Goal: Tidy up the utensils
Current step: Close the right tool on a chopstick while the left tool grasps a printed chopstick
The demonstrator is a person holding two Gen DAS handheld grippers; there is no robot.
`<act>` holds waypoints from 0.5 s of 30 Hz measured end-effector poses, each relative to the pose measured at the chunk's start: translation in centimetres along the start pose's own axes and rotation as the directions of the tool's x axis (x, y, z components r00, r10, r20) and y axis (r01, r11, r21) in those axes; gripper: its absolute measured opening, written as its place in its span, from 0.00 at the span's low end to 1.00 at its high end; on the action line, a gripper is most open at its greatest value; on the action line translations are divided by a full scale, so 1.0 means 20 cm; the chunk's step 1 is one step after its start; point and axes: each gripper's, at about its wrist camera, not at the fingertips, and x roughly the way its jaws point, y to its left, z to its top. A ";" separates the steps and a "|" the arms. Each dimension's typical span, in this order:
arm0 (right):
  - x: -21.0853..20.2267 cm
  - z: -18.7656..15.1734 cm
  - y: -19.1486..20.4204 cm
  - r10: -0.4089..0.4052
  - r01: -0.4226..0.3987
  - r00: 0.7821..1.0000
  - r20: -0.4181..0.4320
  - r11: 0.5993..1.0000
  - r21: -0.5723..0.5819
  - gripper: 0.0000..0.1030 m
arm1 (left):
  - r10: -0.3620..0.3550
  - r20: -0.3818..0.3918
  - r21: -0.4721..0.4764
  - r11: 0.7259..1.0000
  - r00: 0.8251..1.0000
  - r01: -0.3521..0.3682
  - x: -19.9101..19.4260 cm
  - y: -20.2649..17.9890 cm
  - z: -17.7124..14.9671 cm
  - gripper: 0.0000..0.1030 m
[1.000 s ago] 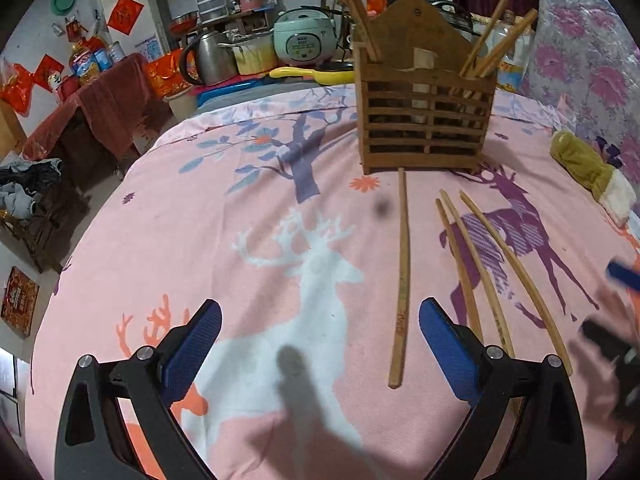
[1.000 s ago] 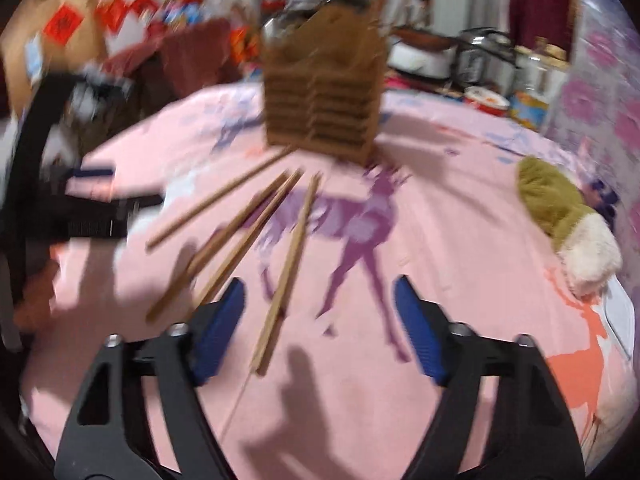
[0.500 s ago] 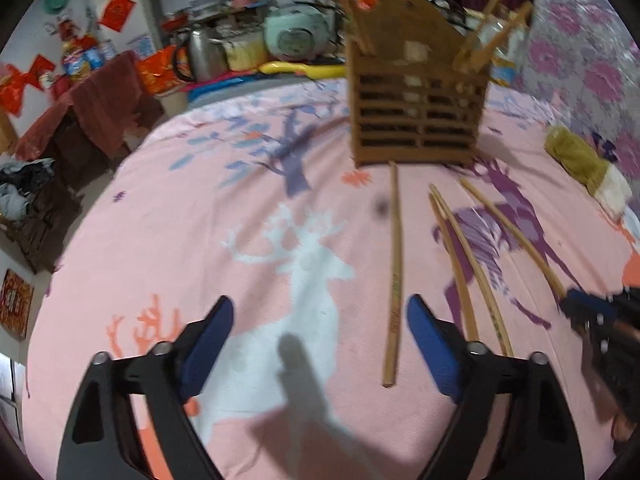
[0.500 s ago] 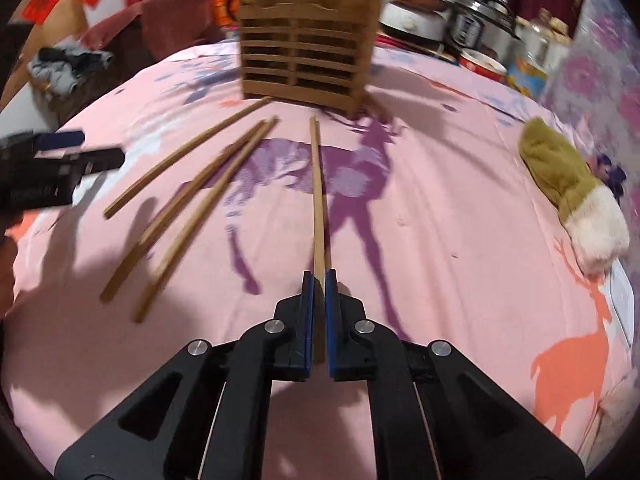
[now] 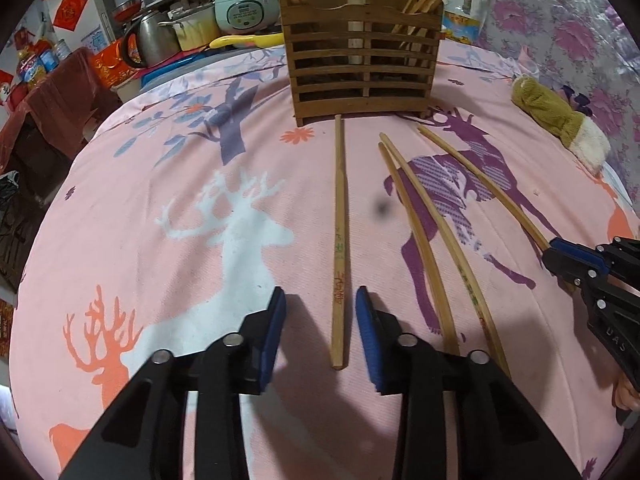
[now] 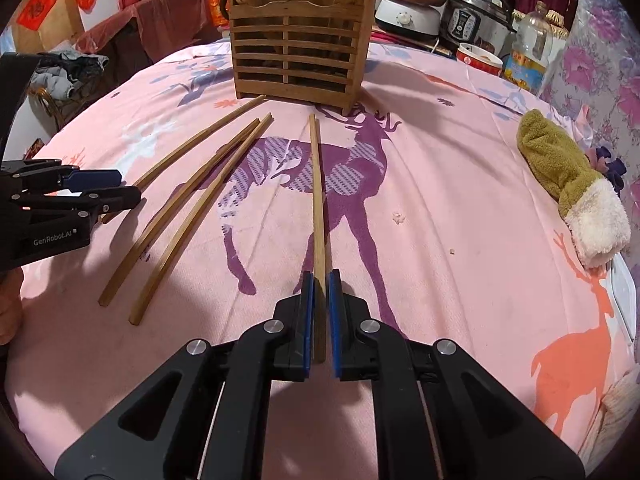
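Right gripper [image 6: 319, 316] is clamped on the near end of the rightmost chopstick [image 6: 318, 184], which lies on the pink deer cloth [image 6: 460, 208] pointing at the wooden holder [image 6: 298, 56]. Left gripper [image 5: 320, 336] is half open around another chopstick [image 5: 339, 240], not touching. Gripped so near the end, the stick could probably pivot or slip when lifted.

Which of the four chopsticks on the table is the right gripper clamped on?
The right gripper grips the rightmost chopstick, lying apart from the other three chopsticks fanned out to its left.
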 end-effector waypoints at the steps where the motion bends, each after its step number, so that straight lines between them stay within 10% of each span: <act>1: 0.00 0.00 0.00 0.002 -0.002 1.000 -0.001 1.000 0.002 0.10 | -0.004 0.001 0.006 1.000 1.000 0.004 0.00 0.00 0.00 0.19; 2: 0.00 0.00 -0.01 0.004 -0.004 1.000 -0.002 1.000 0.007 0.10 | 0.007 0.002 0.010 1.000 1.000 -0.007 -0.01 -0.01 -0.01 0.08; 15: 0.00 0.00 -0.03 0.028 -0.028 1.000 -0.010 0.999 0.032 0.25 | 0.048 -0.014 -0.062 0.997 0.999 -0.049 -0.01 0.12 -0.01 0.12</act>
